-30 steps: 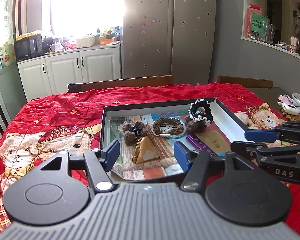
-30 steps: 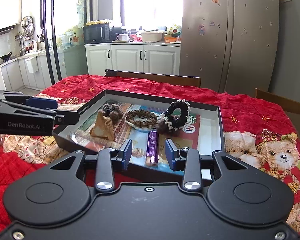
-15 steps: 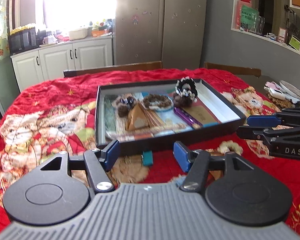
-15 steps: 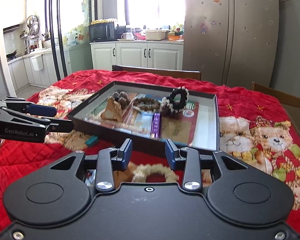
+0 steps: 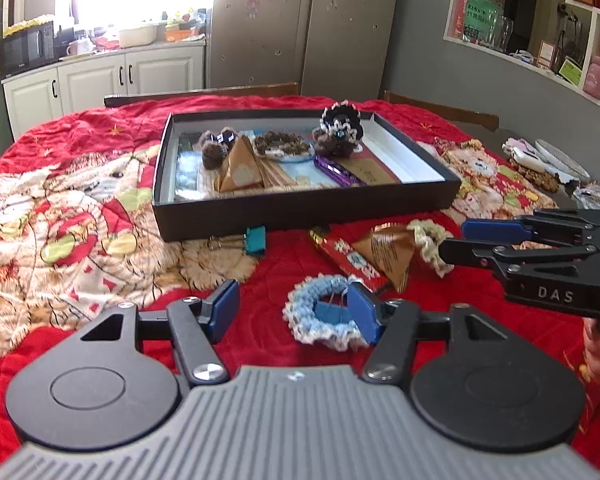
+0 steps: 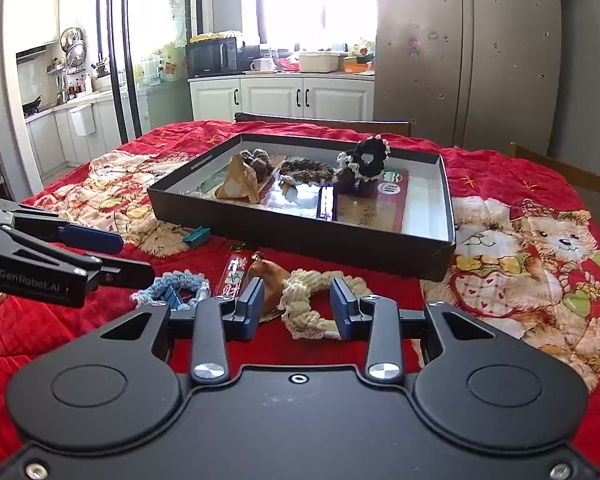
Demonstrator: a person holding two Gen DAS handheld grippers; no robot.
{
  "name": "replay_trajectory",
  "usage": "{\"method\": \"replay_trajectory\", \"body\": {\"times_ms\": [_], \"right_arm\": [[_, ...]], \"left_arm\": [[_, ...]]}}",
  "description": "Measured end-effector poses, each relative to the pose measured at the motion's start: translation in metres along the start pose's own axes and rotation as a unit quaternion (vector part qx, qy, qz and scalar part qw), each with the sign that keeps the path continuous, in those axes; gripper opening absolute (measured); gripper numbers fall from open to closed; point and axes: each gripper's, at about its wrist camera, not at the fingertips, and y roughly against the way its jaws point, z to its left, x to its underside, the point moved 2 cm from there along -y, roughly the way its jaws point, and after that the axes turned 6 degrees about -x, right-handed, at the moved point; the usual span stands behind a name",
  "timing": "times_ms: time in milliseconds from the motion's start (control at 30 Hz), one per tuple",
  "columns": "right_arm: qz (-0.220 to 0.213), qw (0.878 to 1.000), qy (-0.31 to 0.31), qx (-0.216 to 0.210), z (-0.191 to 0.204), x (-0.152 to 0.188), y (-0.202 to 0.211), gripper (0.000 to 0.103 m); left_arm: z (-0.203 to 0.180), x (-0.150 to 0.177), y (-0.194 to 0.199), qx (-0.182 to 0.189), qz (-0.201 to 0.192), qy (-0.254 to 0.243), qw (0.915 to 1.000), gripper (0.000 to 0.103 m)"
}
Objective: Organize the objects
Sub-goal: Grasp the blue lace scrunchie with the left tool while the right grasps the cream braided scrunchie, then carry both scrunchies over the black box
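On the red blanket, in front of the black tray, several small things lie not yet sorted: a cream scrunchie, a pale blue scrunchie, a brown triangular packet, a red wrapped bar and a teal binder clip. The right gripper hovers with its jaws apart on both sides of the cream scrunchie, not pressing on it. The left gripper is spread wider and holds nothing; its right pad stands over the blue scrunchie. Both scrunchies look very light and soft, so they probably squash flat under the pads and can hang down when lifted. A good hold would be across one side of the ring, pinching the bunched fabric, not the empty middle. The packet seems to be crinkly foil and may slip. The tray already holds dark scrunchies and another packet.
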Motion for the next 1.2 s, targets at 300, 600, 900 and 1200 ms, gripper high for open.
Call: {"method": "replay_trajectory", "body": {"times_ms": [300,600,900,1200], "right_arm": [[0.008,0.999,0.027,0.016,0.004,0.012,-0.018,0.035],[0.021,0.999,0.032,0.03,0.0,0.017,-0.03,0.034],[0.02,0.998,0.039,0.039,0.001,0.02,-0.031,0.025],[0.011,0.999,0.031,0.044,-0.003,0.02,-0.028,0.018]], "left_arm": [[0.001,0.014,-0.01,0.005,0.017,0.001,0.9998,0.063],[-0.005,0.019,-0.017,0.022,0.024,-0.007,0.9994,0.059],[-0.005,0.019,-0.018,0.034,0.024,0.003,0.9991,0.027],[-0.011,0.019,-0.012,0.039,0.012,-0.011,0.9991,0.013]]}}
